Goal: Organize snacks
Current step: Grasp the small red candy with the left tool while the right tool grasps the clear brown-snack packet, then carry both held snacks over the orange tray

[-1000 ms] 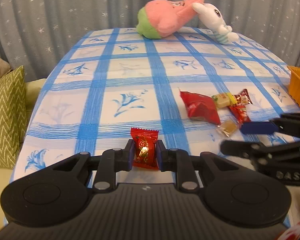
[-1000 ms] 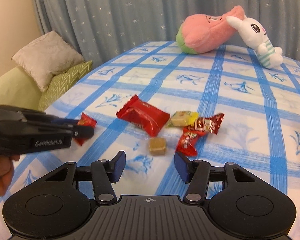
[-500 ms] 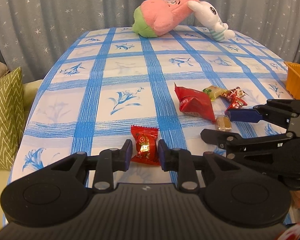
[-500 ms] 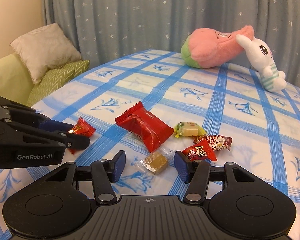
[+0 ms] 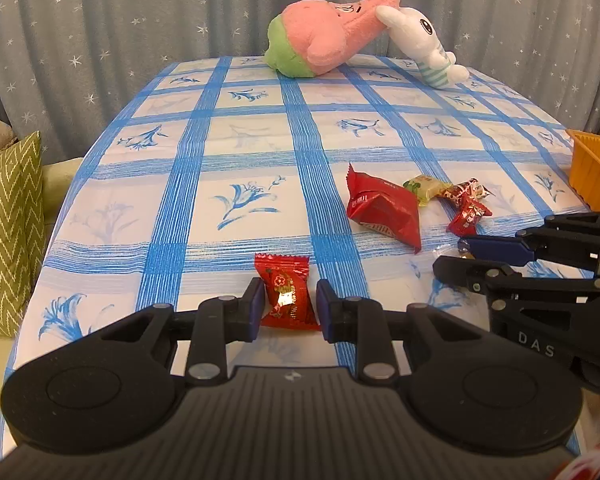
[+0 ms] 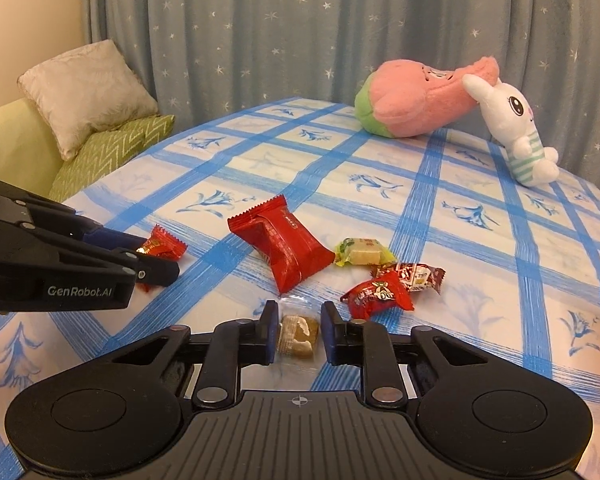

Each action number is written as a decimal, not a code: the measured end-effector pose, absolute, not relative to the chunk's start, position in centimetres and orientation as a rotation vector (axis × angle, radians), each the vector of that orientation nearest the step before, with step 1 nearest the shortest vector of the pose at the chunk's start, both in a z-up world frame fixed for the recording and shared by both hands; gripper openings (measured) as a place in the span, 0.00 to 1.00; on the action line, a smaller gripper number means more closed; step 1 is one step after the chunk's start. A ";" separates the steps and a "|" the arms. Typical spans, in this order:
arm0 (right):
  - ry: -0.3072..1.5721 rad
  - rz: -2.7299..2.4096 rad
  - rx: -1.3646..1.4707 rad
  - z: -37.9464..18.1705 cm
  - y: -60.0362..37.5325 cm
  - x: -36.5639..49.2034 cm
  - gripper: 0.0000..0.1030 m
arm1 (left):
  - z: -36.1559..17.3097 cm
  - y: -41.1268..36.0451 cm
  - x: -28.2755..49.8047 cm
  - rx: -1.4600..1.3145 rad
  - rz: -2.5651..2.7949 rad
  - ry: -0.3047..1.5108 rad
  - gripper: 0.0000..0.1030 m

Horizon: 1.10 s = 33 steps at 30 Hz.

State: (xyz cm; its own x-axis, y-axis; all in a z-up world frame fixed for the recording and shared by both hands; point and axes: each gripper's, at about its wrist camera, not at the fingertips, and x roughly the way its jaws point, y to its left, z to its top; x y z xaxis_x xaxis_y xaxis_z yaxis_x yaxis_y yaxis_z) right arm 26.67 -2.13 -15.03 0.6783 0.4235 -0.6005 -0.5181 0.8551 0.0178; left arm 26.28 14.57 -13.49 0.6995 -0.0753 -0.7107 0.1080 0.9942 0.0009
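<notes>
Right gripper (image 6: 298, 334) has moved in since a second ago: its fingers (image 6: 268, 332) were spread wide short of the brown candy (image 6: 298, 336), now they've narrowed and straddle it, a sliver of gap each side, not yet pinching. Left gripper (image 5: 287, 306) went the other way: fingers were tight on the red candy (image 5: 286, 292) a second ago, now there's a visible gap beside the wrapper, so they look slightly apart around it. Candy lies on the counter (image 5: 236, 148) between them. Can't say if that's a release or a regrip. Read: both hands are lined up for pickups, nothing lifted, no snack in the orange bin (image 5: 594, 168) that I can see; its inside is mostly out of frame.

Count:
- snacks: 6 total, all on counter
  - red candy 1
  - brown candy 1
  - big red pack (image 6: 280, 250) 1
  - yellow-green candy (image 6: 362, 252) 1
  - small red wrapped ones near it: 2 (image 6: 380, 294) (image 6: 414, 276)
- plush toys 2: pink (image 6: 416, 100), white bunny (image 6: 514, 132), far end
- bin 1
- grippers 2
</notes>
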 end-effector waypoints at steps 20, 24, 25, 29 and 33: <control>0.680 0.406 -0.100 -14.9 -2.9 24.6 0.31 | -13.5 14.4 26.3 0.047 -0.100 0.790 0.25; 0.673 0.418 -0.110 -14.9 -2.8 24.3 0.24 | -13.4 14.4 26.2 0.036 -0.100 0.794 0.20; 0.672 0.421 -0.113 -14.9 -2.8 24.2 0.23 | -13.3 14.4 26.1 0.029 -0.100 0.797 0.19; 0.672 0.420 -0.104 -14.8 -3.1 24.1 0.21 | -13.0 13.9 25.4 0.020 -0.099 0.795 0.19; 0.659 0.417 -0.098 -14.2 -3.5 23.6 0.21 | -12.4 12.8 24.4 0.005 -0.120 0.785 0.19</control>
State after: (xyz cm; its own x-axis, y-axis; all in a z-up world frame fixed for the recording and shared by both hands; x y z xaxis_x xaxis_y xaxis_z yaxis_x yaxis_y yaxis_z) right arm 23.61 -3.47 -14.24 0.7111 0.3452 -0.6125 -0.4062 0.9128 0.0428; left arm 24.41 12.81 -12.36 0.7008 -0.1056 -0.7055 0.1094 0.9932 -0.0399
